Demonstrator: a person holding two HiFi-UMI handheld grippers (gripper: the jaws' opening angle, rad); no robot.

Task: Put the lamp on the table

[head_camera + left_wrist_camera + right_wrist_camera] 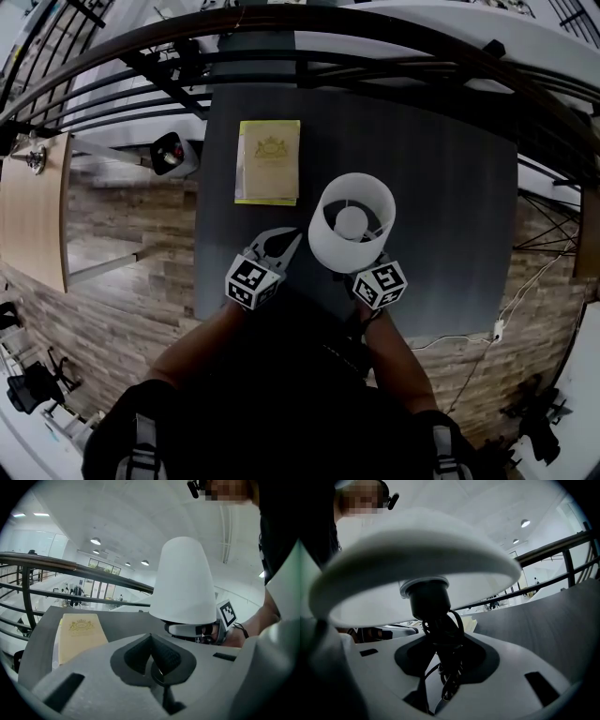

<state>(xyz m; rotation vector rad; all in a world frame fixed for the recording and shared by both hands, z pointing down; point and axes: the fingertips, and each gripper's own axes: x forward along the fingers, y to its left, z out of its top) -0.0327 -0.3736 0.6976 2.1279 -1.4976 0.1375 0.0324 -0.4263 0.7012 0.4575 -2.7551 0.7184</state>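
Fingers (508,665) of my right gripper (440,648) clamp the lamp (352,217) stem over the table (450,253), while my left gripper (279,246) keeps its fingers closed on nothing.

No legible text anywhere. Yellow booklet (267,161) on the table (450,234): gold crest (269,146), print unreadable.

light: bright, even; ceiling lights (95,541) | edges: fisheye bend; dark vignette | foreground: soft
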